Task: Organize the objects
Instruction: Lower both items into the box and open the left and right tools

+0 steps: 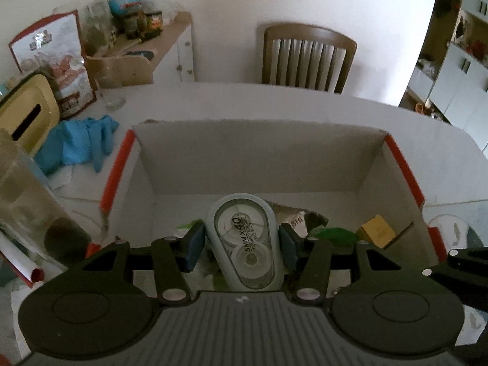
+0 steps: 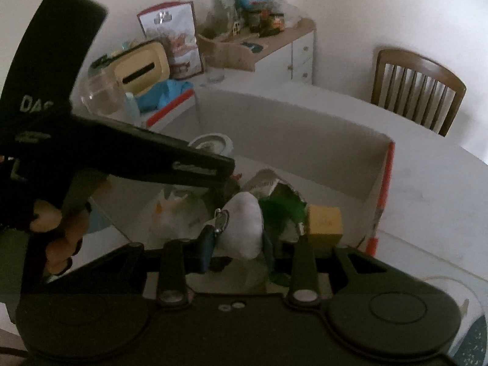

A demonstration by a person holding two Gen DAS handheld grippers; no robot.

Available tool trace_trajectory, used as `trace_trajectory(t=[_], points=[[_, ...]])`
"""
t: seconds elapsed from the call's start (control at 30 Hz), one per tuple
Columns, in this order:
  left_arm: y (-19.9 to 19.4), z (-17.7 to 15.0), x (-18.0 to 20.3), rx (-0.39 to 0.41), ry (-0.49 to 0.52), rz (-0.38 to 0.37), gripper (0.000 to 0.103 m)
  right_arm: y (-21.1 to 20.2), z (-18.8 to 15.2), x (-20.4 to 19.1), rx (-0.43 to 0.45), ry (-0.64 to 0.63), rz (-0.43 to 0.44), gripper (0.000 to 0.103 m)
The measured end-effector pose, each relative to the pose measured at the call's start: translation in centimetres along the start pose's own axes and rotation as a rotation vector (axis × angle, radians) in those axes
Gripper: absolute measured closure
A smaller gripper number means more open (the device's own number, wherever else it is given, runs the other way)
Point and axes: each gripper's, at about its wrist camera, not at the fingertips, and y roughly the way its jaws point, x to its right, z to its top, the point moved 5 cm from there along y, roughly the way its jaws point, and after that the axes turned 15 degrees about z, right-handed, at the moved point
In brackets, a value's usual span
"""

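Holding the correction tape (image 1: 244, 244) at lower centre of the left wrist view, the left hand-held gripper (image 1: 242, 245) is clamped on its pale blue body, one blue pad on each long side; the dispenser hangs over the near half of the cardboard box (image 1: 259, 158); lower it level until it rests on the box floor before parting the pads, since a drop from height could tip it onto the green scraps (image 1: 335, 233) beneath. In the right wrist view, lower centre, the right hand-held gripper (image 2: 236, 245) is clamped on a white soft item (image 2: 244, 228) bearing a small metal clip; its exact nature cannot be told; place it beside the yellow block (image 2: 323, 222) at the box's right wall, keeping clear of the left tool crossing the upper left. Beyond the box, the worktop (image 1: 274, 103) carries a blue cloth (image 1: 79, 143); a chair (image 1: 308, 56) stands at upper centre.
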Motion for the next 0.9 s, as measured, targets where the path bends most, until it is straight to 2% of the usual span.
trace_trajectory(t=[0.37, 0.53, 0.63, 0.7, 0.9], points=[[0.8, -0.6, 1.6, -0.005, 0.067, -0.001, 0.05, 1.0, -0.6, 0.0, -0.032, -0.048, -0.057, 0.069], [0.7, -0.9, 1.9, 0.003, 0.075, 0.004, 0.05, 0.9, -0.7, 0.4, -0.029, -0.029, -0.063, 0.068], [0.6, -1.0, 2.0, 0.003, 0.07, 0.003, 0.05, 0.8, -0.5, 0.4, -0.022, -0.027, -0.059, 0.063], [0.4, -1.0, 2.1, 0.004, 0.068, 0.001, 0.05, 0.5, -0.5, 0.5, -0.013, -0.023, -0.063, 0.054], [-0.6, -1.0, 1.7, 0.025, 0.062, -0.005, 0.045, -0.3, -0.3, 0.6, 0.016, 0.004, -0.054, 0.052]])
